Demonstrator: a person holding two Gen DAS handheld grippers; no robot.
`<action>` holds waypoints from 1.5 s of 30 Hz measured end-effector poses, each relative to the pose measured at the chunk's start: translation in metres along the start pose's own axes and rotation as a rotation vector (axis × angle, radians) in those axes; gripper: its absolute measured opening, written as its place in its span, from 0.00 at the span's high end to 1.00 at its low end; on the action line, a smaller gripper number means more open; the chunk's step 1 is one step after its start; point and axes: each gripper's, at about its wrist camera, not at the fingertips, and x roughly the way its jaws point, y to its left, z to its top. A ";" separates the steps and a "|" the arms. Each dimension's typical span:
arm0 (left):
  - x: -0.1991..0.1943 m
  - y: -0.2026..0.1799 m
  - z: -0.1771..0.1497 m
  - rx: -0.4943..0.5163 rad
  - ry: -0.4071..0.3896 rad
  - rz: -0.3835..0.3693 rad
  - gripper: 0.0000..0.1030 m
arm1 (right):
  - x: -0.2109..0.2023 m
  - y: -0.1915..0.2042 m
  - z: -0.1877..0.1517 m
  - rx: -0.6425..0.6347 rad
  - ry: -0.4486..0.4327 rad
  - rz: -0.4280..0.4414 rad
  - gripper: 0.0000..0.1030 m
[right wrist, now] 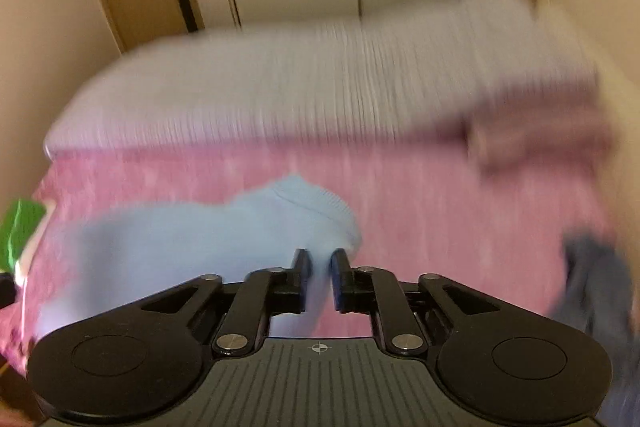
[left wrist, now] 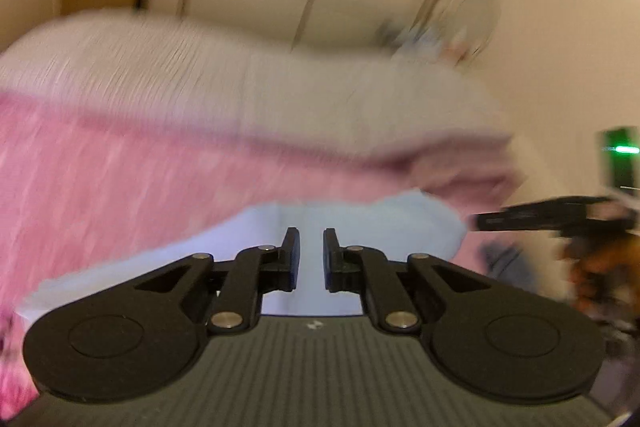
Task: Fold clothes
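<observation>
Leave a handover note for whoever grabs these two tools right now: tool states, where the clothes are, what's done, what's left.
Left tool: jaws slightly apart, nothing between them, above the light blue garment.
Right tool: jaws slightly apart over the edge of the same blue garment; no grip visible.
Clothes: the blue garment lies on the pink bedspread; a dark garment sits at the right edge.
Done: the pictures are blurred, so whether any fold is made cannot be told.
Left: check the blue garment, finish folding, then the dark one.
</observation>
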 end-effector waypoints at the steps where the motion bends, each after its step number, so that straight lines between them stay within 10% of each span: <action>1: 0.006 0.003 -0.013 -0.015 0.049 0.037 0.93 | 0.005 -0.005 -0.014 0.004 0.022 0.003 0.70; 4: 0.018 0.006 -0.049 -0.041 0.164 0.106 0.93 | -0.003 -0.019 -0.064 -0.001 0.069 0.009 0.51; 12: -0.012 0.011 -0.133 -0.021 0.250 0.155 0.85 | -0.078 -0.037 -0.192 -0.002 0.123 0.032 0.51; 23: -0.048 -0.019 -0.232 0.113 0.336 0.258 0.77 | -0.115 -0.018 -0.285 -0.044 0.223 0.021 0.51; 45: -0.073 -0.052 -0.278 0.182 0.341 0.263 0.70 | -0.141 -0.020 -0.334 -0.029 0.233 0.028 0.51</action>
